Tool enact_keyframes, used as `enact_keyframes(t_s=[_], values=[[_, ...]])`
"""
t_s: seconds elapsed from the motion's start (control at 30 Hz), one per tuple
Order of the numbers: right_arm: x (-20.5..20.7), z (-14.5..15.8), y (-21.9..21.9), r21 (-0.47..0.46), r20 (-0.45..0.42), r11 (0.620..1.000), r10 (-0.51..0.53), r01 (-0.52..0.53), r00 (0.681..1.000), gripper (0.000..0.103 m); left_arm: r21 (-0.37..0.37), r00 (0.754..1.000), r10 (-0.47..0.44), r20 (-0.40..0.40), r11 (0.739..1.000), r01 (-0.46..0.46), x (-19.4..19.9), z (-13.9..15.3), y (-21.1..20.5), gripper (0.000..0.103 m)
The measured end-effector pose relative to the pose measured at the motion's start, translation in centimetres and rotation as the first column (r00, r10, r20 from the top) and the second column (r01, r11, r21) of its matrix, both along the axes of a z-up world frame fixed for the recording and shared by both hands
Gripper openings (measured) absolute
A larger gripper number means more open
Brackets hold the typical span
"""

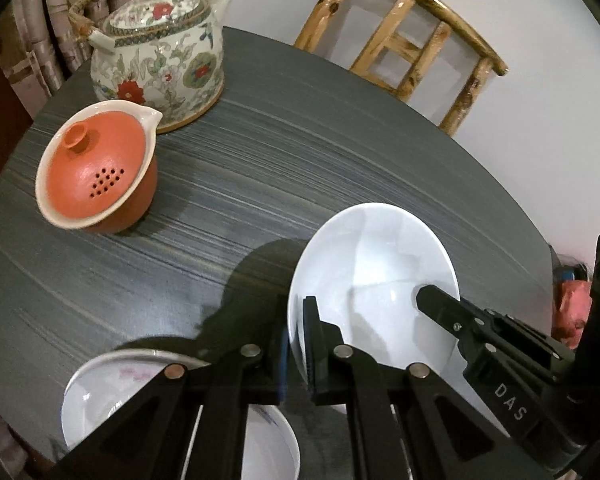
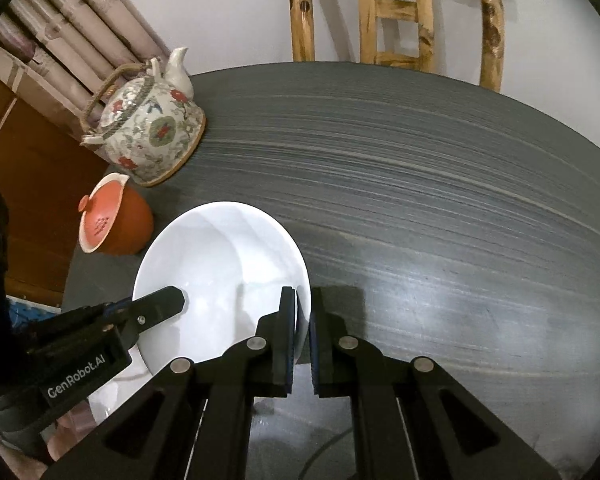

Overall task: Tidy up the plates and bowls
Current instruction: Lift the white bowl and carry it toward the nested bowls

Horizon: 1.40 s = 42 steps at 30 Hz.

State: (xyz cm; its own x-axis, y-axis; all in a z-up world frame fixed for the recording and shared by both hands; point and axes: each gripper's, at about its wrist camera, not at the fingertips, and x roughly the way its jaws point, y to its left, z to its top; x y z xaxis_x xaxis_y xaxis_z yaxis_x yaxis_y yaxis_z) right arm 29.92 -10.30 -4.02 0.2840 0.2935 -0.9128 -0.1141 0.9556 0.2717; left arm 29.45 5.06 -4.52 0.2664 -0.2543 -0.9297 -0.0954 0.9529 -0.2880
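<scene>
A plain white deep plate (image 1: 380,264) hangs tilted just above the dark table, casting a shadow to its left. My left gripper (image 1: 296,308) is shut on its left rim, one pad inside and one outside. In the right wrist view the same white plate (image 2: 220,264) has its right rim pinched by my right gripper (image 2: 303,296), also shut. Each gripper shows in the other's view: the right gripper (image 1: 434,300) reaches over the far rim, and the left gripper (image 2: 172,300) likewise. Below my left gripper sits a white bowl (image 1: 100,388) with pink and blue painting, partly hidden.
A floral teapot (image 1: 160,52) and an orange lidded pourer (image 1: 96,172) stand at the back left of the round grey table (image 1: 320,148). A bamboo chair (image 1: 412,36) stands behind the table's far edge. A hand (image 1: 572,312) shows at the right.
</scene>
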Motion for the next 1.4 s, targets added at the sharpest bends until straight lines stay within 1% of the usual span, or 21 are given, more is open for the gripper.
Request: enact_keyframes(t_s=[0.27,0.57,0.67,0.8,1.03,1.17,1.27,1.4], values=[[-3.8,2.4,-1.5,-0.003,0.040,1.000,-0.026,0.027,0.999,0.007,-0.008,0.999,-0.049,0.021,0.999,0.050,-3.0,1.5,-1.4,0.006],[-8.2,3.8,-4.3,0.013,0.055,0.997,-0.077,0.076,0.996,0.007,-0.016,0.993,-0.111,0.036,0.994,0.111,-6.3,3.1,-4.8,0.006],[-9.7,4.4,-5.7,0.014,0.067,0.995,-0.097,0.097,0.993,0.007,-0.014,0.989,-0.142,0.040,0.990,0.143,-7.4,3.4,-6.6,0.006],[-11.8,4.8,-7.4,0.003,0.081,0.992,-0.123,0.123,0.989,0.007,-0.023,0.984,-0.174,0.039,0.984,0.175,-8.7,3.4,-8.4,0.006],[-15.2,4.3,-10.2,0.011,0.067,0.984,-0.176,0.175,0.982,0.007,-0.020,0.975,-0.221,0.029,0.975,0.222,-11.0,2.8,-10.9,0.006],[-16.9,4.2,-11.3,0.016,0.065,0.981,-0.195,0.194,0.979,0.008,-0.016,0.972,-0.232,0.024,0.973,0.232,-11.6,2.3,-11.9,0.006],[-17.7,4.3,-11.7,0.014,0.073,0.979,-0.202,0.201,0.977,0.008,-0.020,0.972,-0.236,0.022,0.972,0.236,-12.3,2.2,-12.1,0.006],[-18.5,4.1,-12.0,0.013,0.077,0.978,-0.209,0.209,0.975,0.008,-0.006,0.970,-0.242,0.009,0.970,0.242,-12.9,1.5,-12.7,0.006]])
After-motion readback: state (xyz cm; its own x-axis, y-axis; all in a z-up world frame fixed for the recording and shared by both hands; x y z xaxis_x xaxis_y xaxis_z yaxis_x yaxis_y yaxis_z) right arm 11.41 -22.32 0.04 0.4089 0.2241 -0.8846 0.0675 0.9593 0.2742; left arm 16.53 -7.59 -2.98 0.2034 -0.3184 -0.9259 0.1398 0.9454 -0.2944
